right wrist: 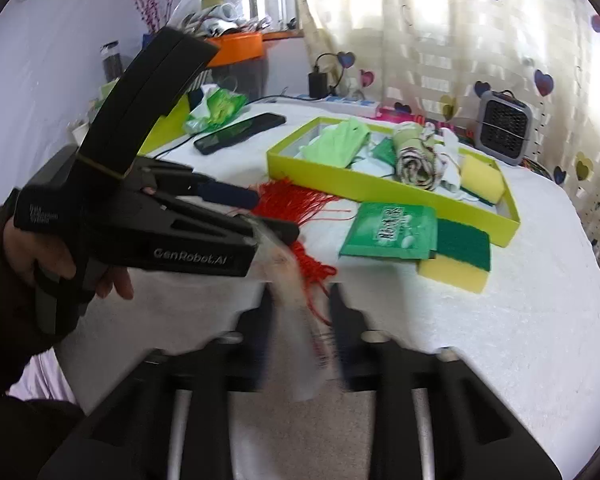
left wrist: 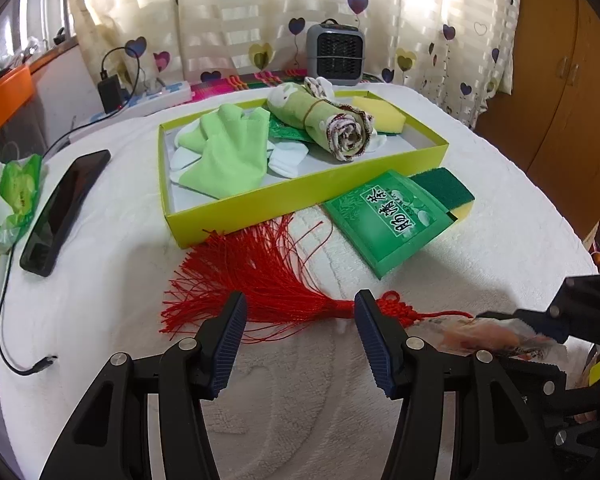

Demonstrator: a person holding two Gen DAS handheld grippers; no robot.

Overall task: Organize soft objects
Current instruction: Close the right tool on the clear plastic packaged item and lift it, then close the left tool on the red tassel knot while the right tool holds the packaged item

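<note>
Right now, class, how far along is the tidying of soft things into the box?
Done: gloves, a rolled cloth and a sponge lie in the box. In hand: the right gripper holds a blurred wrapper; the open left gripper hovers over the red tassel. Left: tassel, green packet, second sponge outside.

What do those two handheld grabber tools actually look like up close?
Both are matte black plastic. The left gripper has angular arms with round silver bolts, and its fingers carry ribbed dark blue pads. Seen from the right wrist camera, its body bears white lettering reading GenRobot.AI, plus a tall black fin on top. The hand gripping it wears a dark sleeve. The right gripper looks alike, though blurred.
</note>
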